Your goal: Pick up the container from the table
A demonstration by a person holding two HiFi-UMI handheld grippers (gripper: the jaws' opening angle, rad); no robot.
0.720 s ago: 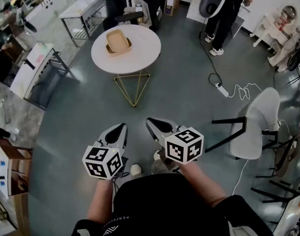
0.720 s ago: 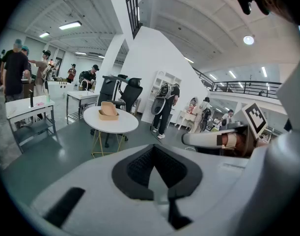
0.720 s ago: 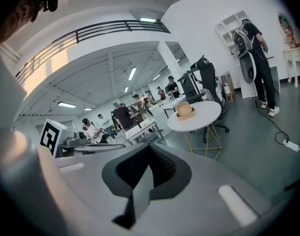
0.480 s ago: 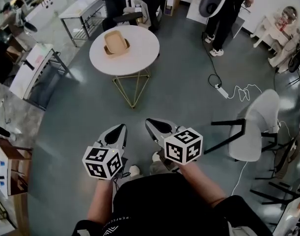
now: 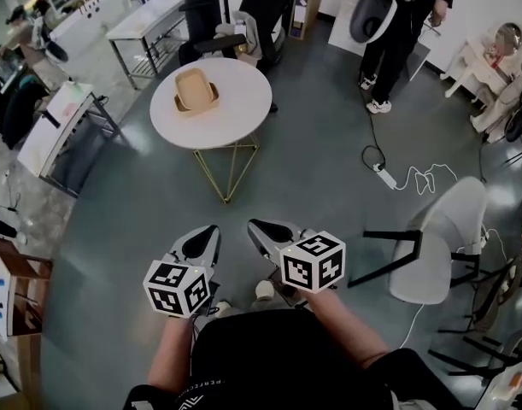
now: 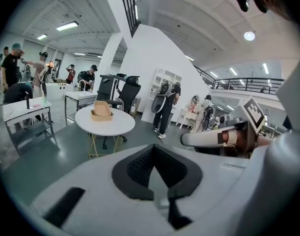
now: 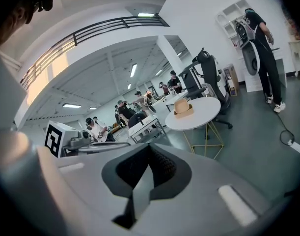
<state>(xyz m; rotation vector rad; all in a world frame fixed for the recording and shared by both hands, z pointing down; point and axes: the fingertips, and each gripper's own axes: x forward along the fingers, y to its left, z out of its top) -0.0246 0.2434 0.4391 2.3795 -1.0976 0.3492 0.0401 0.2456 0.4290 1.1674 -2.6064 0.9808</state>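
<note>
Both hand-held grippers hover closed, far from container.

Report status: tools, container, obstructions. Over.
Left tool shut, empty. Right tool shut, empty. Container on table, far ahead, untouched. Only open floor between.

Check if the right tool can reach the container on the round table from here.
Probably not yet. The right tool is held by the person's body, and the container sits on the table well ahead across the floor. Nothing blocks the way; walking closer should fix it.
</note>
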